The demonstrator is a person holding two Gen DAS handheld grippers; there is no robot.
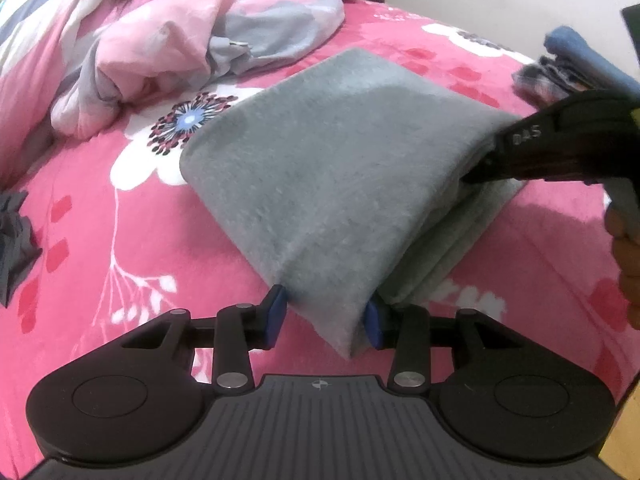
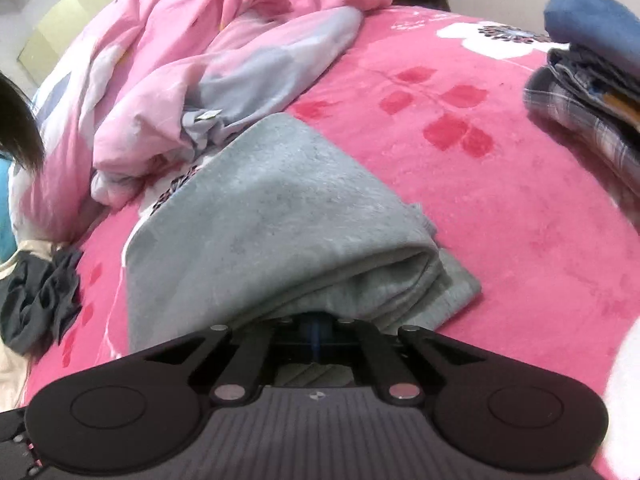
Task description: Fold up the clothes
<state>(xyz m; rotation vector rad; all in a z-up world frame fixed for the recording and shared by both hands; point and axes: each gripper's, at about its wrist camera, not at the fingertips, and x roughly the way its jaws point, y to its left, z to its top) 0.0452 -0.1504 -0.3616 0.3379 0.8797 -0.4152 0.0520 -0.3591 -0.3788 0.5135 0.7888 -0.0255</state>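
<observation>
A: Where is the folded grey fleece garment (image 1: 336, 168) lying?

B: On the pink floral bed cover (image 1: 140, 240), in the middle of the bed. Its long axis runs from the near corner at the left gripper (image 1: 326, 320) away towards the crumpled pink and grey quilt (image 1: 172, 40).

A: And the left jaws?

B: Partly open. The near corner of the garment hangs between the blue pads (image 1: 275, 314), but they don't look pressed on it; I'd call that a loose straddle, not a grip.

A: The right gripper (image 2: 316, 330)?

B: Its jaws are fully closed, buried under the garment's layered open edge. In the left view it comes in from the right side; whether cloth is actually pinched I can't tell.

A: So which hand is better placed?

B: Probably the left, sitting at the end of the long axis, in line with a fold away from it.
</observation>
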